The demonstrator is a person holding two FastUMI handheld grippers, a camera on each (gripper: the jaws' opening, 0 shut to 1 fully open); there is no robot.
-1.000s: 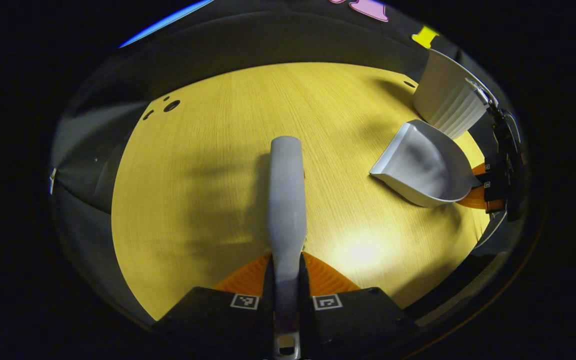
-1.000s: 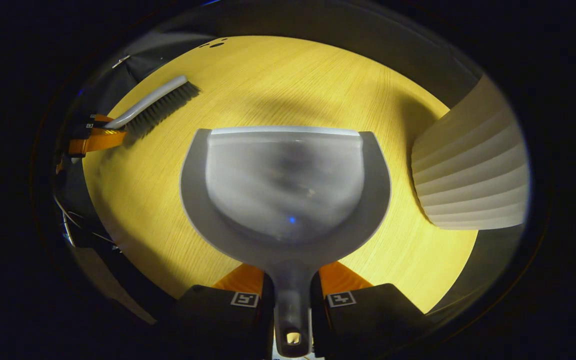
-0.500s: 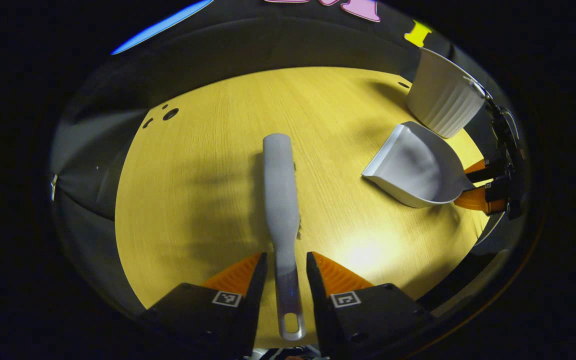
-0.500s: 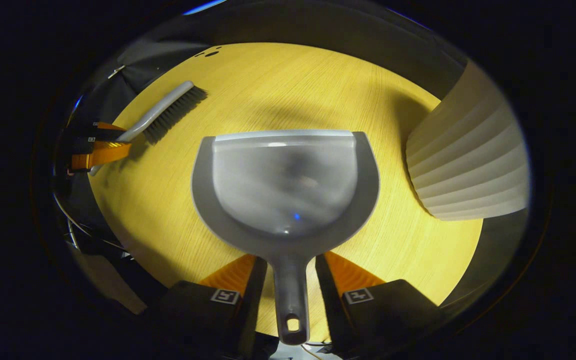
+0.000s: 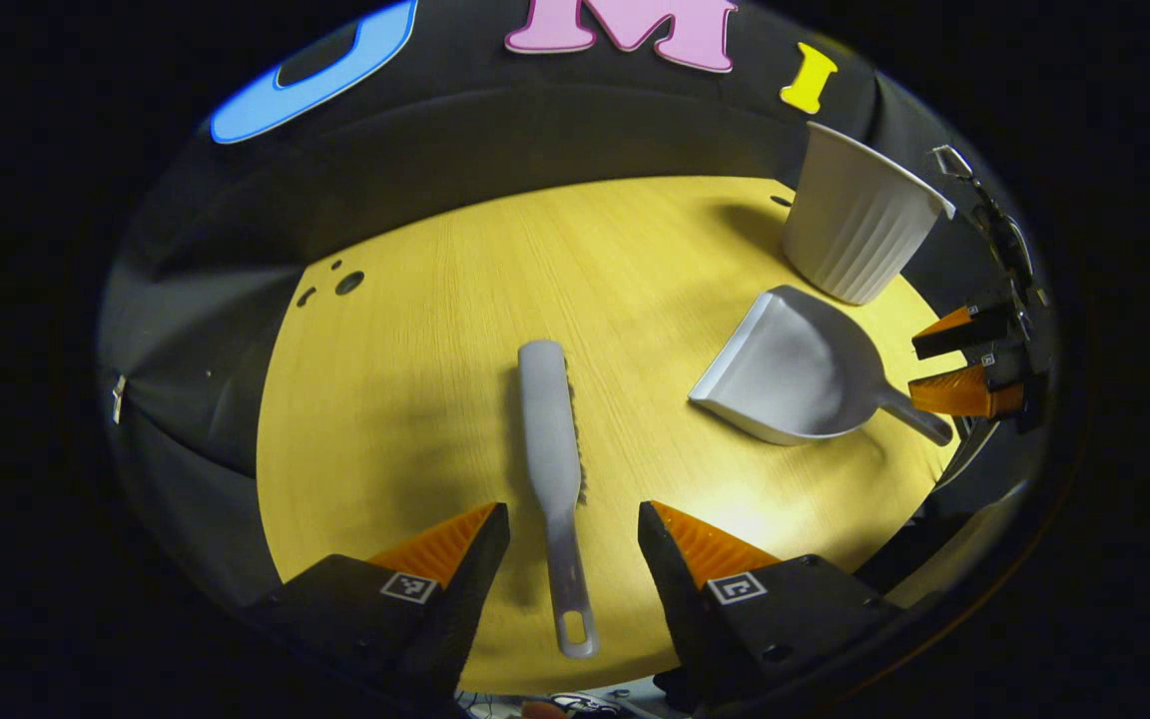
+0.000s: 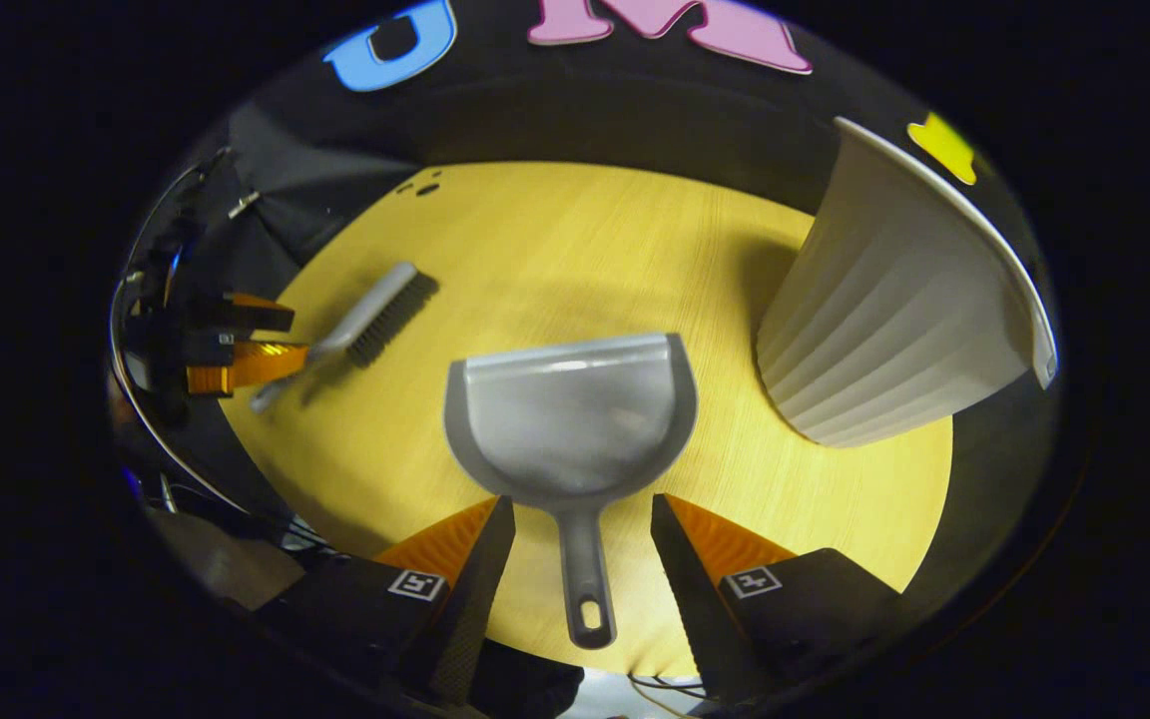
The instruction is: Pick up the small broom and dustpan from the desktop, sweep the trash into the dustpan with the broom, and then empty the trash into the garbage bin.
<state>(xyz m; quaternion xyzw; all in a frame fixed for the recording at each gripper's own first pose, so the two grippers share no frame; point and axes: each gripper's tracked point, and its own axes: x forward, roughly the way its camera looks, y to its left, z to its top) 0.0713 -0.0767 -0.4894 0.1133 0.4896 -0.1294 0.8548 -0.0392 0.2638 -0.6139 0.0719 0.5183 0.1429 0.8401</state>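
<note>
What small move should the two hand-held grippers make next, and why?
Probably draw both back from the handles. The left hand-held gripper is open around the broom handle and the right hand-held gripper is open around the dustpan handle, touching neither; both tools lie flat on the desktop, where I see no trash to sweep.

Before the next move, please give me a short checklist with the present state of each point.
1. Left gripper open, fingers apart on each side of the broom handle: ok.
2. Right gripper open, the dustpan handle between its fingers, not pressed: ok.
3. Broom lying flat on the desktop: ok.
4. Dustpan resting on the desktop, mouth pointing away from the right gripper: ok.
5. Garbage bin upright beside the dustpan: ok.
6. Trash inside the bin: cannot tell, its inside is hidden.
</note>
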